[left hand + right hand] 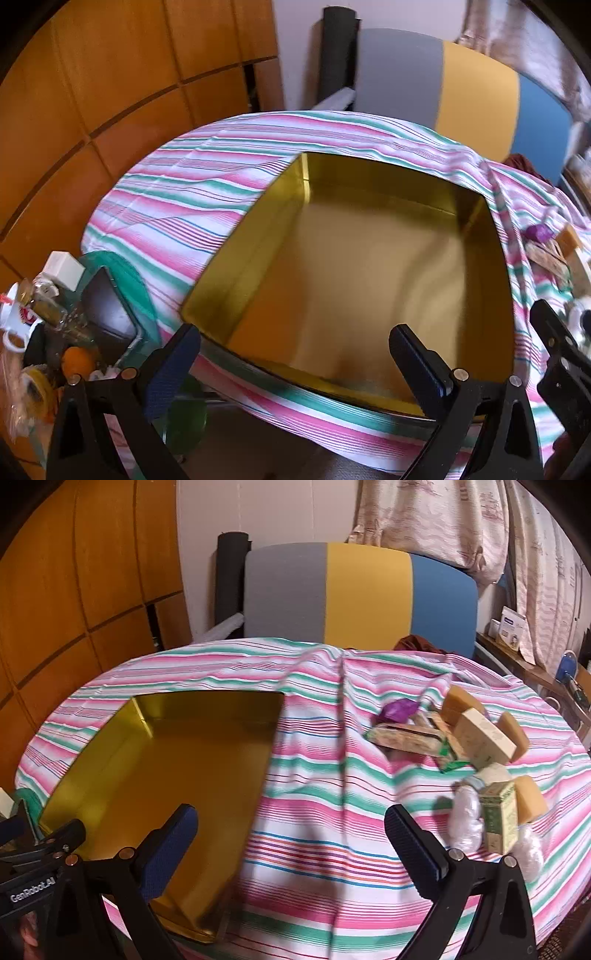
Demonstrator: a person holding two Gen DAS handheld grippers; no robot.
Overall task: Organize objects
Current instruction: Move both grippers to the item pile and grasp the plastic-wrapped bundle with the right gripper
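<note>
Both grippers, left (295, 354) and right (291, 834), gape empty; we steer right toward the probably soap-filled pile of small boxes and bars (476, 746), then load the empty gold rectangular metal tin (177, 775)

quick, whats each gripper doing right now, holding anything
Left gripper: open, empty, over the gold tin.
Right gripper: open, empty, over the striped cloth, beside the tin.

A gold tin (166, 775), open and empty, sits flat on the left of the striped tabletop (314, 812). To the right, well apart, lies a loose heap: tan soap bars (458, 701), printed boxes (406, 738), a purple wrapper (399, 709) and plastic-wrapped bundles (465, 819).
</note>
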